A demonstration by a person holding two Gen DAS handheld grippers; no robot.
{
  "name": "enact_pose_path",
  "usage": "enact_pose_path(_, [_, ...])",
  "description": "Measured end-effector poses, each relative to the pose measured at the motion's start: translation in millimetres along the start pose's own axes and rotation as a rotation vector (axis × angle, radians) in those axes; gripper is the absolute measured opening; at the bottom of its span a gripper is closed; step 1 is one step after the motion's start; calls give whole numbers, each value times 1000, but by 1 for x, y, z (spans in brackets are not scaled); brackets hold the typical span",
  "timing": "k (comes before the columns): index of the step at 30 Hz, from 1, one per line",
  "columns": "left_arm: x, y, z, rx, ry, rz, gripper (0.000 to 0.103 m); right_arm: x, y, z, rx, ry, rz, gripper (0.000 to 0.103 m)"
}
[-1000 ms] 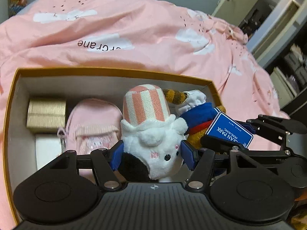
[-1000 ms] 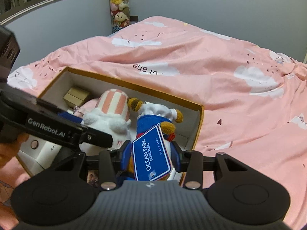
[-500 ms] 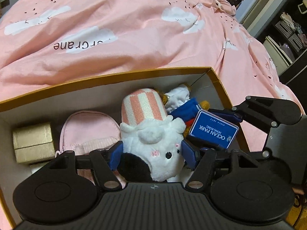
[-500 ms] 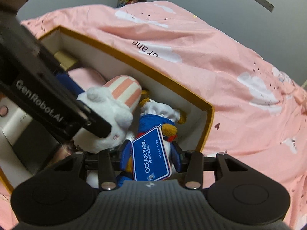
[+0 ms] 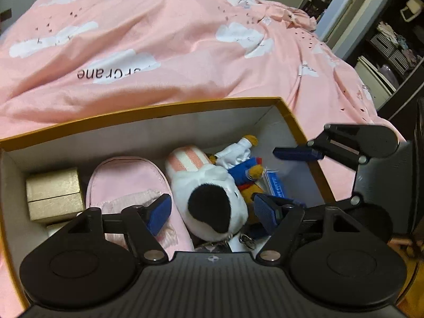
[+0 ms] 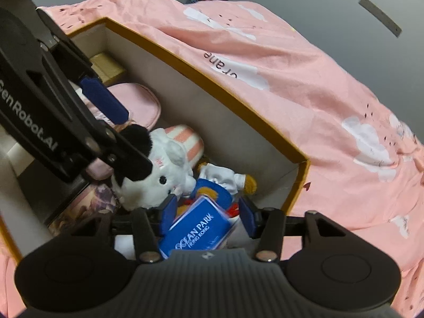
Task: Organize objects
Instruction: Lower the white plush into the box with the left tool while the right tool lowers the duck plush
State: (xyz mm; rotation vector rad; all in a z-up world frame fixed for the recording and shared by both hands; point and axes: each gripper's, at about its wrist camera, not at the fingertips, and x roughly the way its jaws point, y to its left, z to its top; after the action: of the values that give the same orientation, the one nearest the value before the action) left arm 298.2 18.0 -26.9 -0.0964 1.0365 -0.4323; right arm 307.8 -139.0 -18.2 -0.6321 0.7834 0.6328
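The white plush (image 5: 212,198) is laid in the box (image 5: 148,111) near its right end, striped hat toward the far wall. Both grippers' jaws have just been opening, pads clear.

Both hand-held grippers (image 5: 210,213) (image 6: 208,213) wide apart

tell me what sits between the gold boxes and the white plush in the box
A pink pouch lies between the gold boxes and the white plush, beside both. The left wrist view shows it best.
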Motion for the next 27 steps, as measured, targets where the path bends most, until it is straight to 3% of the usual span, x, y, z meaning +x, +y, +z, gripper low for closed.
enact_pose_path(6, [-4,-21,-18,95,-45,90,58,-26,10,-8,-130,16,48,56])
enact_pose_path(10, [3,-28,-28,75,-73,144,43,-30,24,-17,-197,48,51,54])
enact_pose_path(14, [7,-28,-35,26,-97,198,42,-22,32,-19,-212,84,63,51])
enact_pose_path(19, [8,-27,-37,-66,-116,227,43,-5,28,-18,-191,126,39,39])
enact_pose_path(27, [11,-36,-48,-116,-188,294,45,3,31,-16,-160,76,-5,31])
